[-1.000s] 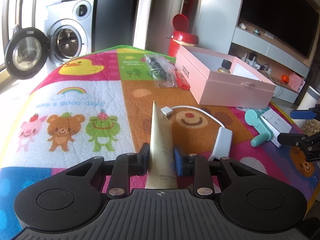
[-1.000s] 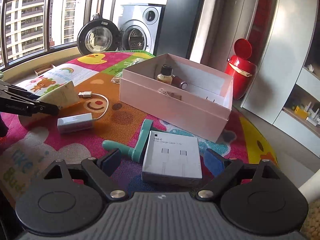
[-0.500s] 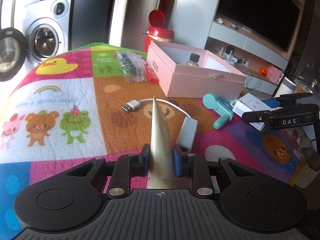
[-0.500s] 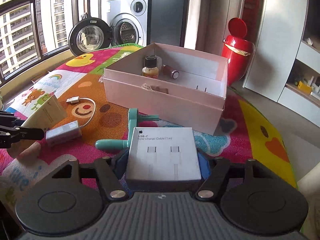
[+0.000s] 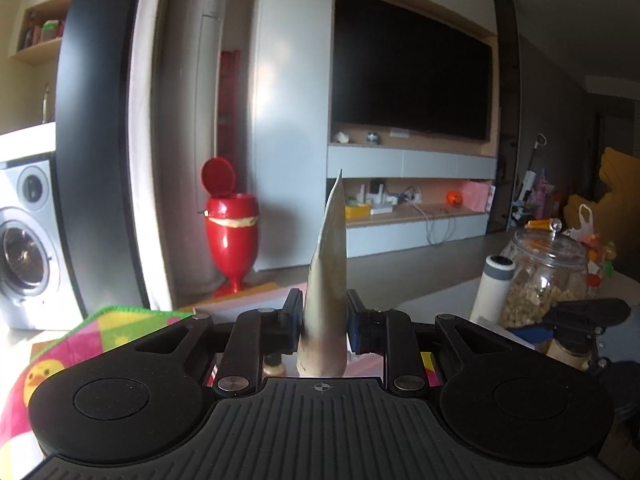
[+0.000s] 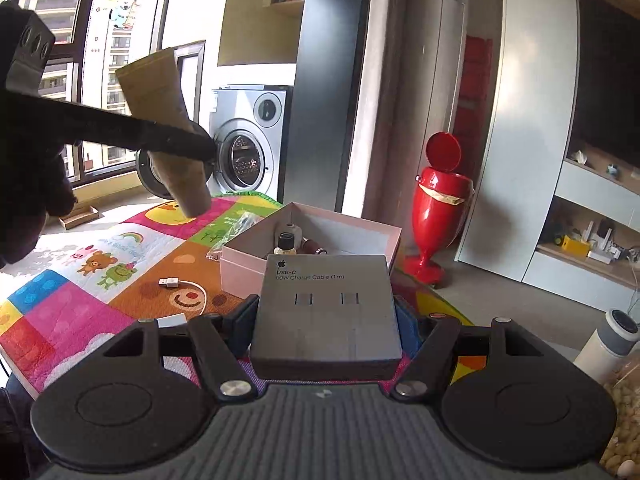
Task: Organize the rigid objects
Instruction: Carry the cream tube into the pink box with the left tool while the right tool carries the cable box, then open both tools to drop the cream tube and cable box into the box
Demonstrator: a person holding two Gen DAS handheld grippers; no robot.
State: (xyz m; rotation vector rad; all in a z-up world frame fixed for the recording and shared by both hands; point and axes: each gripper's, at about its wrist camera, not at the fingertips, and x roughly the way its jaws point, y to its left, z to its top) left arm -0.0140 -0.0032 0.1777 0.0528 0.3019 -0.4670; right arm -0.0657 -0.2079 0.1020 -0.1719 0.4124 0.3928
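Right gripper (image 6: pixel 326 322), fingers clamping the USB-C cable box (image 6: pixel 326 308), sits nearer the pink box (image 6: pixel 312 240) at frame centre than the left gripper (image 5: pixel 323 318), fingers clamping the tan tube (image 5: pixel 328 276).

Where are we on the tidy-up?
Done: two bottles already sit in the pink box. In hand: the left tool grips a beige tube in the air, and the right tool grips the cable box. Left: the white adapter cable and a plastic bag on the mat.
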